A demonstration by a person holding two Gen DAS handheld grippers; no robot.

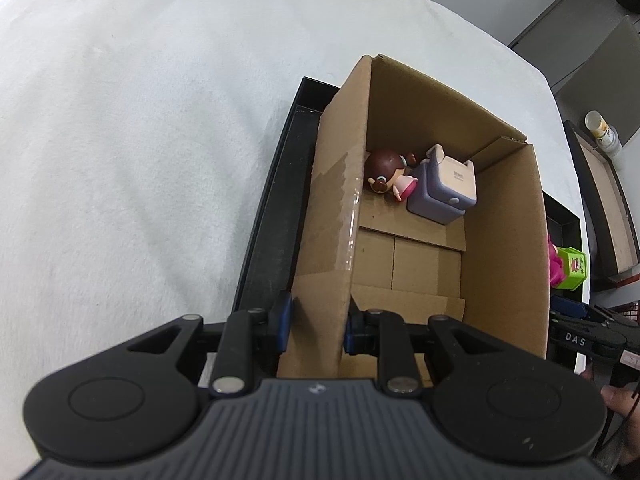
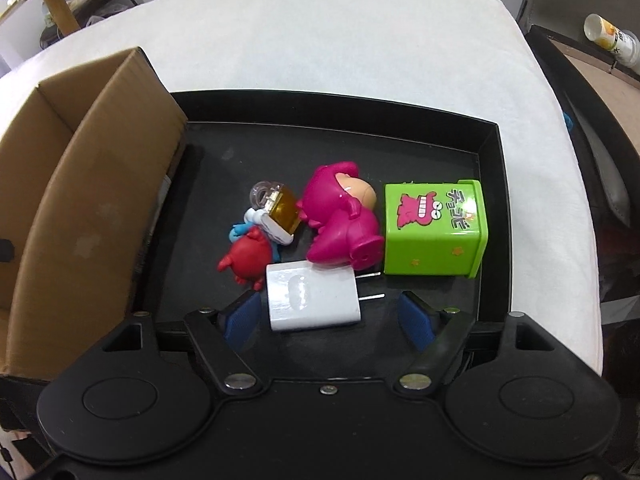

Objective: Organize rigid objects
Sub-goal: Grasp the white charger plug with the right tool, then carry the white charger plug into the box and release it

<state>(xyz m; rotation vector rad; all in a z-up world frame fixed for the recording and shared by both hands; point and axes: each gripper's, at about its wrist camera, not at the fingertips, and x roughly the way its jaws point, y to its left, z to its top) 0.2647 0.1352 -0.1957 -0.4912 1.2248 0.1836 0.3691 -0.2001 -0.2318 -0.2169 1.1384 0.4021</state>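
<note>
The left tool (image 1: 316, 322) is clamped on the near wall of an open brown cardboard box (image 1: 504, 240), one blue pad outside the wall and the other inside, both pressed against the cardboard. The box stands in the left end of a shallow black rectangular tray (image 2: 490, 216) set on a counter draped in white cloth (image 1: 140, 140). At the far end of the box floor lie a small brown-haired doll in pink (image 1: 390, 174) and a lavender-and-cream plastic cube toy (image 1: 444, 186), touching each other. The right tool (image 2: 328, 316) points down into the open part of the tray, its blue pads (image 2: 416, 320) well apart. A white wall charger with two metal prongs (image 2: 310, 296) lies flat between them; the left pad stands just beside the charger's edge, the right pad clear of the prongs, and neither pad presses on it. Beyond the charger, also in the tray, lie a red round figurine with blue trim (image 2: 250, 258), a small amber bottle with a clear round stopper (image 2: 280, 208), a magenta plastic figure on its side (image 2: 340, 224) and a lime-green box printed with a pink cartoon creature (image 2: 434, 230), the figure touching the green box.
</note>
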